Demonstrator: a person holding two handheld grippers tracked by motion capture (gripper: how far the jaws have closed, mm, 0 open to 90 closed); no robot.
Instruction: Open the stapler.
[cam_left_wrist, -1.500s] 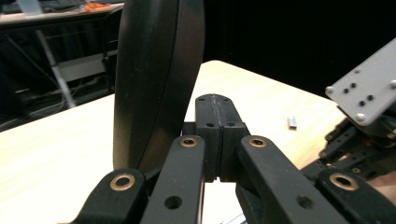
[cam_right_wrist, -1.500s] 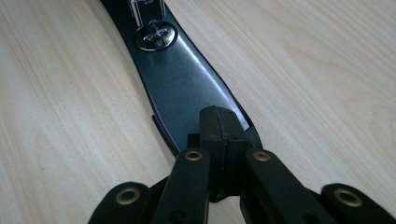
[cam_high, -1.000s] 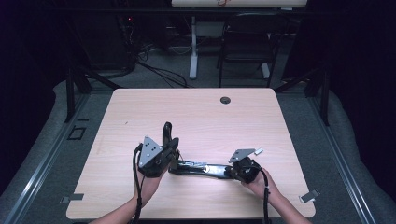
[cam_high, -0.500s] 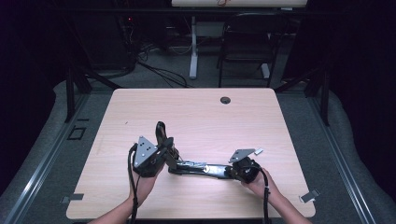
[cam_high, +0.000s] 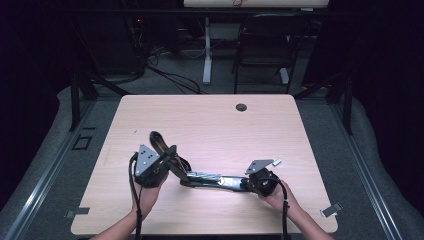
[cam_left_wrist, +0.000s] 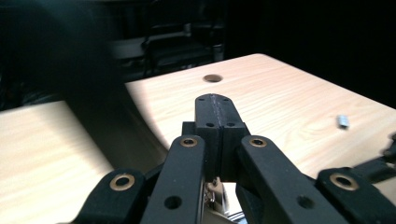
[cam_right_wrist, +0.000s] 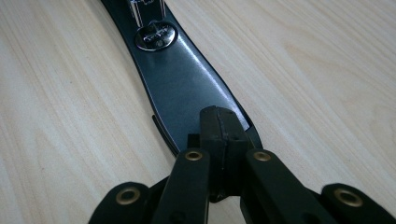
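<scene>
The object in hand is a long black tool (cam_high: 215, 180), apparently a pair of shears or pliers, lying across the near half of the light wood tabletop (cam_high: 210, 125). It runs roughly left to right in the high view. Its middle section carries a silvery, ribbed metal part. At its left end two black looped handles rise off the surface and splay apart. In the right gripper view the near end (cam_right_wrist: 187, 88) is a flat, dark, glossy blade-like plate that widens away from the camera, with a round silver pivot bolt set in it; the plate rests on the wood.

The left claw (cam_high: 167, 152) is up at the raised handles, tilted, its grey three-cornered plate on top. In the left gripper view its jaws stand pressed together; a blurred dark shape lies close at the left, and whether anything is pinched between the pads cannot be told.

The right claw (cam_right_wrist: 219, 126) is closed narrow on the edge of the dark plate at the tool's right end, low over the tabletop.

A round cable hole (cam_high: 241, 107) sits near the far edge. A small grey metal piece (cam_left_wrist: 343, 122) lies apart on the wood.
</scene>
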